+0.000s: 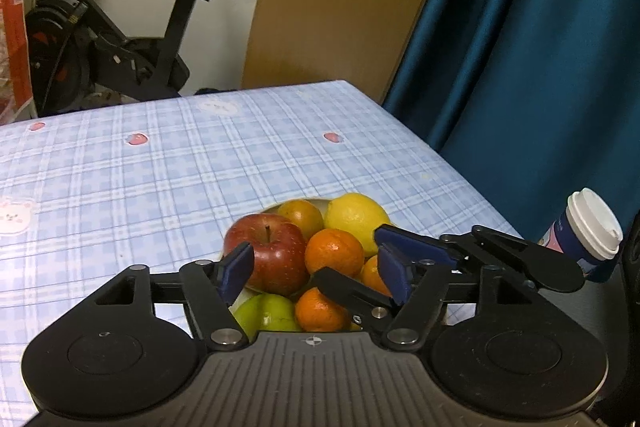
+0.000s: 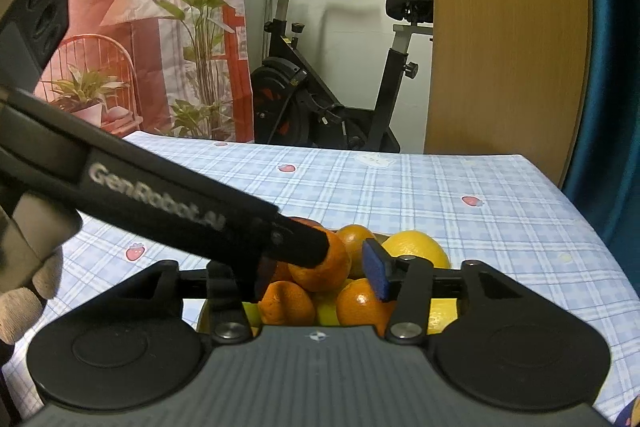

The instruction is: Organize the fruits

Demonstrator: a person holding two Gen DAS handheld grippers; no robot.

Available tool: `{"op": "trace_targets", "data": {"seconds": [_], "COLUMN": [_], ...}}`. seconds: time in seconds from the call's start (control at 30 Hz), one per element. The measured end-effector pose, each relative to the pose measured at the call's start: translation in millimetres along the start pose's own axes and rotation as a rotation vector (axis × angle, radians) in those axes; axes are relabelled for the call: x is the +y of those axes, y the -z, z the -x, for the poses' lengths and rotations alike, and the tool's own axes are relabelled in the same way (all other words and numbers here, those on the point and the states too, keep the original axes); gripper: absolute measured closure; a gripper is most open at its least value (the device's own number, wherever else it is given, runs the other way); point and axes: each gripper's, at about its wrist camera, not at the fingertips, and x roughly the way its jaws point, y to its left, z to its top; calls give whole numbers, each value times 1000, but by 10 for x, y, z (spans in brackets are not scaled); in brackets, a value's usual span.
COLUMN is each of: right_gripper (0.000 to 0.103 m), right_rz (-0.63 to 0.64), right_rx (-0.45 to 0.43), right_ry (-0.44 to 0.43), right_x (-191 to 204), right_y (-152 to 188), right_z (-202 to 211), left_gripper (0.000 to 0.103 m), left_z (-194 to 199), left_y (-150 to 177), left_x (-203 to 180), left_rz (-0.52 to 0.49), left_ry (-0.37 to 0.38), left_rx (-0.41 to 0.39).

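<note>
1. Left wrist view: the left hand-held gripper (image 1: 316,273) has its blue pads spread apart over a bowl (image 1: 298,203) heaped with fruit on the checked tabletop (image 1: 160,163). Nothing is clamped. A red apple (image 1: 272,251) lies beside the left pad, a mandarin (image 1: 334,251) sits between the pads, a lemon (image 1: 356,219) lies behind and a green apple (image 1: 266,315) in front. The right hand-held gripper (image 1: 394,259) reaches in from the right. A lidded paper cup (image 1: 588,235) stands at the tabletop's right edge.
2. Right wrist view: the right hand-held gripper (image 2: 320,279) stands partly spread over the same fruit heap, its left finger hidden, nothing pinched. The left one's finger (image 2: 296,245) rests against the top mandarin (image 2: 320,263). A gloved hand (image 2: 28,291) shows at the left.
</note>
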Motion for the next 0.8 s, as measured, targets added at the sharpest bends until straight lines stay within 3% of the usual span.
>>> {"op": "trace_targets", "data": {"seconds": [0.17, 0.23, 0.4, 0.53, 0.8], "right_gripper": [29, 20, 10, 2, 1], "right_rz": [-10, -22, -74, -146, -177], "right_rx": [-6, -13, -23, -29, -32], "right_ry": [23, 37, 77, 73, 15], "right_x": [20, 9, -21, -58, 79], "right_y": [-27, -41, -99, -162, -399], "right_z": [70, 107, 215, 306, 576], "left_gripper": [26, 19, 12, 10, 10], "left_z": [154, 212, 420, 649, 1272], "left_y": [21, 24, 40, 91, 138], "left_x": [50, 77, 162, 187, 285], "left_rz": [20, 32, 51, 45, 58], "left_ry": [-14, -24, -54, -93, -243], "left_rx": [-25, -38, -74, -107, -176]}}
